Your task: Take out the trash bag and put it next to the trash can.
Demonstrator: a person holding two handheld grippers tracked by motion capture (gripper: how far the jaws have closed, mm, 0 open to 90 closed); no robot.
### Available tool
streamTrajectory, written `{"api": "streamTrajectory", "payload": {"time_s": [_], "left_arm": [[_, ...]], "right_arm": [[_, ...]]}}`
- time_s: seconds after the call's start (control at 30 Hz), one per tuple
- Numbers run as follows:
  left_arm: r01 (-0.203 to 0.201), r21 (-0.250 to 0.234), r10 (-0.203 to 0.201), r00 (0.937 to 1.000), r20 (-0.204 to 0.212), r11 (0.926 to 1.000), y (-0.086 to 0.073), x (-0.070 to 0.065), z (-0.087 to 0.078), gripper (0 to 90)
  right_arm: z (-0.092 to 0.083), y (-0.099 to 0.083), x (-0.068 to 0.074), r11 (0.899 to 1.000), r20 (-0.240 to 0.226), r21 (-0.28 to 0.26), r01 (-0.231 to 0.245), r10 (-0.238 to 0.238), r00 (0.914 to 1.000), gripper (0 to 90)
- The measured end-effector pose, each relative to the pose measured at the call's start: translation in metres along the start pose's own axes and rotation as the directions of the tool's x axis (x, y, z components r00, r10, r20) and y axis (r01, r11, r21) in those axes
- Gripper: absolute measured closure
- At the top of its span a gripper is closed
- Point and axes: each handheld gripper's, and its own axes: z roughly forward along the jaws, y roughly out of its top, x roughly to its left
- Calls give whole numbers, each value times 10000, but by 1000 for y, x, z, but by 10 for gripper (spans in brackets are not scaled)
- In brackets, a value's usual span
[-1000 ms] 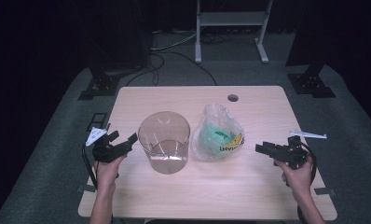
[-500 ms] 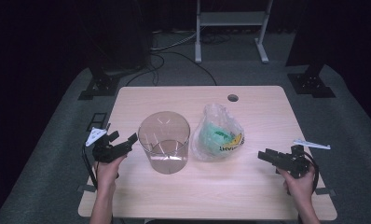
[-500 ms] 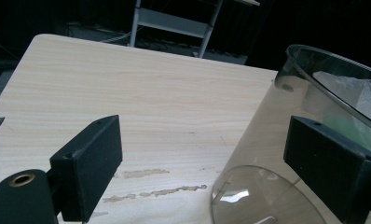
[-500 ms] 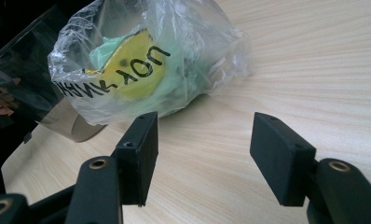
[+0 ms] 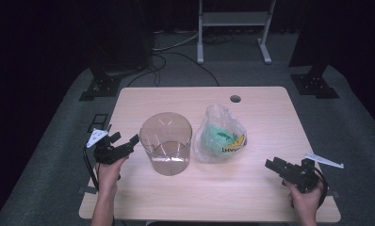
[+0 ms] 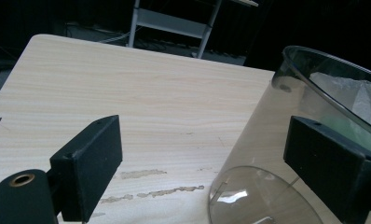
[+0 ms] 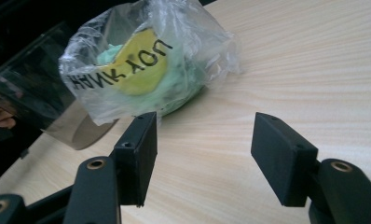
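A clear plastic tub (image 5: 166, 143) stands upright at the middle of the wooden table (image 5: 270, 117), with a crumpled clear bag (image 5: 220, 136) printed green and yellow just to its right. My left gripper (image 5: 129, 141) is open at the tub's left side; in the left gripper view the tub's wall (image 6: 267, 140) shows between the jaws of the left gripper (image 6: 204, 158). My right gripper (image 5: 272, 165) is open near the front right edge, pointing at the bag. In the right gripper view the right gripper (image 7: 206, 140) holds nothing, and the bag (image 7: 141, 60) lies a little beyond it.
A round cable hole (image 5: 235, 99) sits near the table's far edge. A metal stand (image 5: 232, 19) and black stand bases (image 5: 101, 87) rest on the floor behind. Bare wood lies between the bag and the right gripper.
My right hand has moved toward the table's near edge and sunk a little, away from the bag. The left hand, the tub and the bag have stayed put.
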Motion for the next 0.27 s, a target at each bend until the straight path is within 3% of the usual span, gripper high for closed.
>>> {"api": "streamTrajectory", "payload": {"time_s": [0.17,0.27], "left_arm": [[-105,-43,106,9998,146,9999,2,-3,-1,104],[-68,-37,68,9998,168,10000,2,-3,-1,103]], "right_arm": [[-9,-9,2,9994,370,-353,-21,34,9993,401],[-10,-10,3,9992,806,-282,275,-251,9964,401]]}}
